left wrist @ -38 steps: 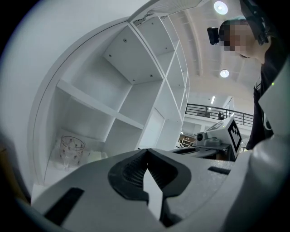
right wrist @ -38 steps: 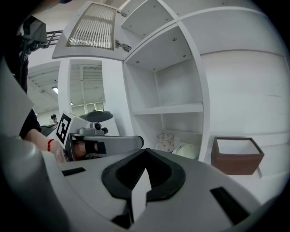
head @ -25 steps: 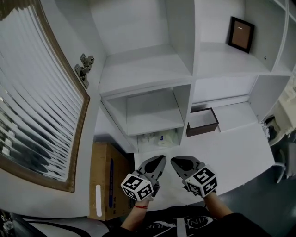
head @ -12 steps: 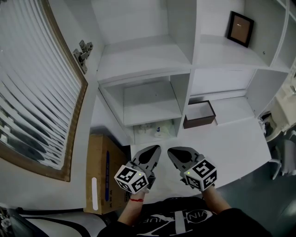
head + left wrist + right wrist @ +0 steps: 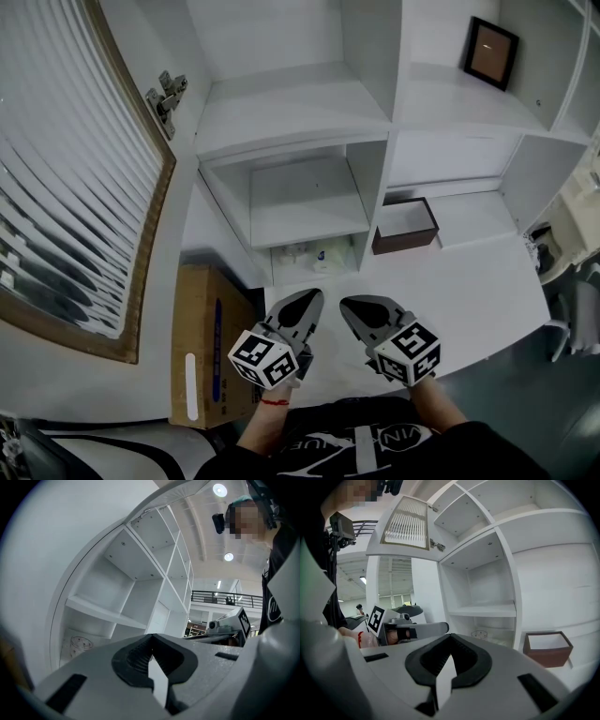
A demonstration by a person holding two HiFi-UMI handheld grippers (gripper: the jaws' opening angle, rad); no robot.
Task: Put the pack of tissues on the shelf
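**Both grippers idle; pack untouched ahead**

Nothing has moved over the last second, and neither gripper has taken anything up; the task looks either unstarted or already done. Left gripper (image 5: 313,296): jaws together, empty; right gripper (image 5: 348,303): jaws likewise closed on nothing; tissue pack (image 5: 315,255) lies ahead of both tips, in the lowest bay of the shelf (image 5: 372,192).

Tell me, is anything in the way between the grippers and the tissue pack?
Nothing I can see. The pack of tissues lies in the lowest cubby of the white shelf unit, just ahead of the left gripper and right gripper, with only bare countertop between. The brown box sits off to the right.
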